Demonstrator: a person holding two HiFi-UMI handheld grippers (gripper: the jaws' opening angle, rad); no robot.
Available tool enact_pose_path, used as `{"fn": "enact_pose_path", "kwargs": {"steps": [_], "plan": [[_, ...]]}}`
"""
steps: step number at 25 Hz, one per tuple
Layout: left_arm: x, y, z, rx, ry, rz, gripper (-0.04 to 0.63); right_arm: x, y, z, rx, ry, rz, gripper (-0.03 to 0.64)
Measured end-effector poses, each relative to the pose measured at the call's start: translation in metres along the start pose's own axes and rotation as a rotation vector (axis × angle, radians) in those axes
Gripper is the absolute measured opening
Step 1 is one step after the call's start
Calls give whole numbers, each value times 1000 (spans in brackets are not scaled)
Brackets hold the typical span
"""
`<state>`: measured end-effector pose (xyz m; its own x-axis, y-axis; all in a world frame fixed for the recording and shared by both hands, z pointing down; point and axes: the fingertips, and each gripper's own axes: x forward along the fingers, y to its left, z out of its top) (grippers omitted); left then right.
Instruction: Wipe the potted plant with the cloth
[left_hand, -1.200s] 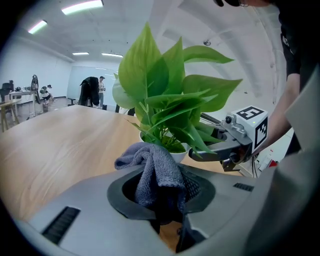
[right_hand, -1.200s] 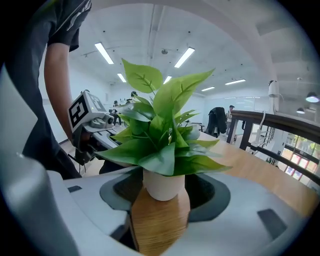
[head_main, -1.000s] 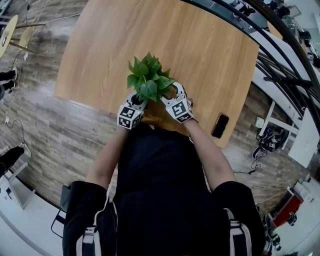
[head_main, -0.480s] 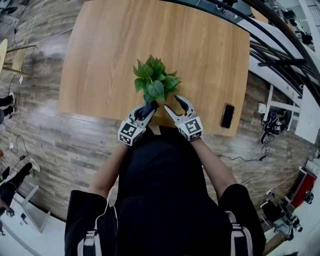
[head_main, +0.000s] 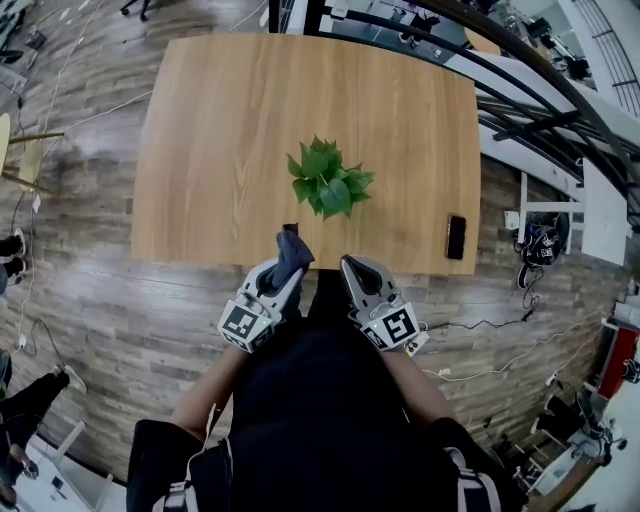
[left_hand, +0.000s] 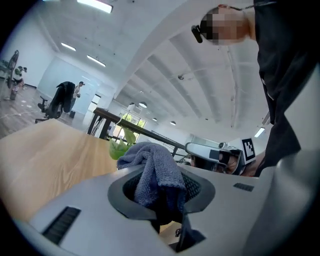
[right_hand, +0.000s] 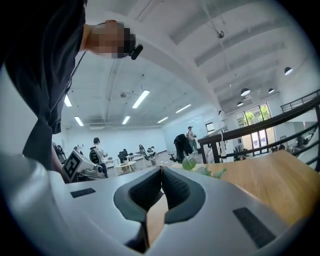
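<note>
**A:** What does the head view show?
**B:** The potted plant (head_main: 328, 180) stands on the table (head_main: 220, 130), right of its middle. Both tools are at the near edge, apart from the plant. A phone (head_main: 456, 236) lies near the right edge.
**A:** And the left gripper view?
**B:** The left hand-held gripper (head_main: 287, 262) grasps the bunched blue-grey cloth (head_main: 291, 248) between its pads. Green leaves show beyond it.
**A:** The right gripper view?
**B:** The right hand-held gripper (head_main: 351, 263) has just been closing. Its jaws are clenched together with nothing between them.
</note>
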<state>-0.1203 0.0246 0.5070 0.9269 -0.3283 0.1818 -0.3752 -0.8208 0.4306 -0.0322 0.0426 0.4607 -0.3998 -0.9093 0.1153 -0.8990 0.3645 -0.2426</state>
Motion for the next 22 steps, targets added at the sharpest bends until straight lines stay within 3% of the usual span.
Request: {"fn": "enact_pose_path", "kwargs": {"steps": [5,10,14,22], "plan": [[-24,0,12,58,-62,-16,115,16,42,34,-97,-108,49,17],[-32,6,23,101,-73,6,115,31,59,34,-269,-97,52,17],[-33,2,36,141,-86,-48,115,36,56,33,-262,-94,38,17],[-29,-6,38,213,-101,-80,115,45,54,34,-238,-85,14,17]]}}
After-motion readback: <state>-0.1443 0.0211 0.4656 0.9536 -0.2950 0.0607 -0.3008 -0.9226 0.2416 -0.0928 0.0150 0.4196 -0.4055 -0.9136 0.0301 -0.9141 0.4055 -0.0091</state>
